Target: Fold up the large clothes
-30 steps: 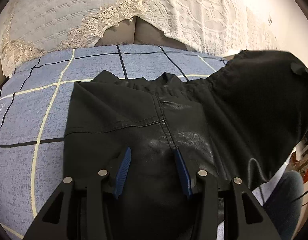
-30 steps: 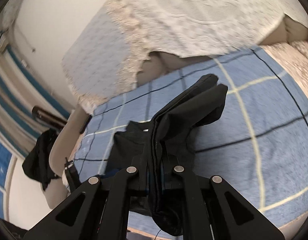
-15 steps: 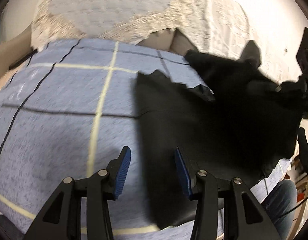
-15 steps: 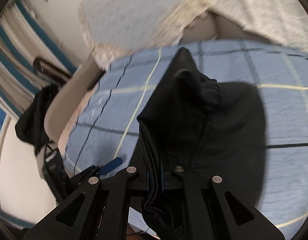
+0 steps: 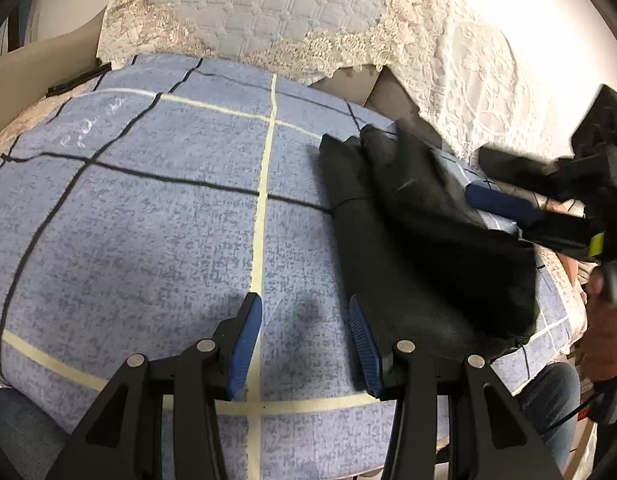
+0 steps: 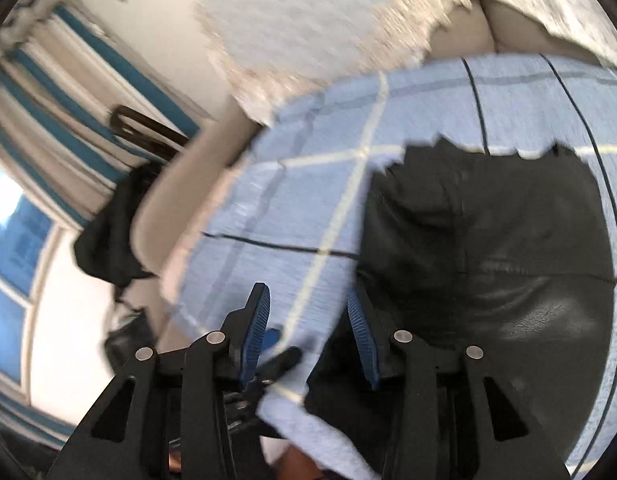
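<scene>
- On the blue checked cover (image 5: 156,216) spread over the sofa seat lies the black garment (image 5: 420,248), folded over itself into a narrower, doubled shape, so a first fold looks done.
- In the right wrist view the garment (image 6: 500,256) shows a shiny, leather-like face with seams, its upper edge ragged against the cover (image 6: 308,200).
- The right gripper (image 6: 308,332) is opening its jaws; nothing is pinched between the blue pads, only cover showing in the gap, with the garment's edge just beside the right-hand pad, which I judge to be a release.
- The left gripper (image 5: 304,344) stands spread with bare cover between its fingers, the garment touching nothing but lying just beside its right-hand pad, probably clear to let the fold settle.
- Behind, a lace-edged quilted throw (image 5: 268,12) drapes the backrest.
- A further fold likely calls for a fresh grip on an edge.
</scene>
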`<state>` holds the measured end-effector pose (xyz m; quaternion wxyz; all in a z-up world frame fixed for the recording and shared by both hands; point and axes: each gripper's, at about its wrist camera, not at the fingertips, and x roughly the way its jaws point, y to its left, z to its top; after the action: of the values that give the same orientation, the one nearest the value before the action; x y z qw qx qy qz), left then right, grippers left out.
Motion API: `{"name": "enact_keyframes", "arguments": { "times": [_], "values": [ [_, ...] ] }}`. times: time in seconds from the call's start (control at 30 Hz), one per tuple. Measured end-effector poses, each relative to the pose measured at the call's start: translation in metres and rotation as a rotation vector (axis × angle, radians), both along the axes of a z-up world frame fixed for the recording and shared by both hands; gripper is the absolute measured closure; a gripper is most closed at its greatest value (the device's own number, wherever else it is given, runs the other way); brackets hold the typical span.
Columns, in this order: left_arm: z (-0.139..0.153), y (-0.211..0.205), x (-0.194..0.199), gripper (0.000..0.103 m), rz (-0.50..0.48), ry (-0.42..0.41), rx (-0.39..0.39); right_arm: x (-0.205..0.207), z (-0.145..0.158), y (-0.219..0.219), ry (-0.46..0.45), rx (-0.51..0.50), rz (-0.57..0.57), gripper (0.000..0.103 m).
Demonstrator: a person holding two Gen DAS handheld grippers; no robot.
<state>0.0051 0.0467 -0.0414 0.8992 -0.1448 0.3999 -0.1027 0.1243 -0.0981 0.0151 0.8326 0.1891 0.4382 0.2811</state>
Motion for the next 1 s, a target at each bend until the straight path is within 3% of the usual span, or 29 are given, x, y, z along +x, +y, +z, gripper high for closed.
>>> {"name": "enact_keyframes", "arguments": {
  "times": [0.17,0.3,0.43,0.53,0.77,1.0],
  "values": [
    [0.024,-0.002,-0.004,0.056,-0.02,-0.04,-0.064,-0.028,0.013,-0.042,-0.096,-0.014,-0.113,0.061],
    [0.048,-0.014,0.001,0.054,-0.065,-0.078,-0.138,-0.037,-0.012,-0.056,-0.069,-0.111,-0.169,0.061],
    [0.068,-0.031,0.009,0.048,-0.095,-0.125,-0.132,-0.038,-0.047,-0.037,-0.003,-0.151,-0.094,0.074],
    [0.068,-0.033,0.014,0.048,-0.096,-0.107,-0.125,-0.047,-0.053,-0.018,-0.057,-0.207,-0.041,0.074],
    [0.048,-0.037,0.014,0.046,-0.108,-0.001,-0.158,-0.054,-0.048,-0.038,-0.095,-0.146,-0.06,0.074],
    [0.062,-0.06,0.028,0.038,-0.12,-0.03,-0.173,-0.075,-0.037,-0.074,-0.142,-0.173,-0.18,0.074]
  ]
}}
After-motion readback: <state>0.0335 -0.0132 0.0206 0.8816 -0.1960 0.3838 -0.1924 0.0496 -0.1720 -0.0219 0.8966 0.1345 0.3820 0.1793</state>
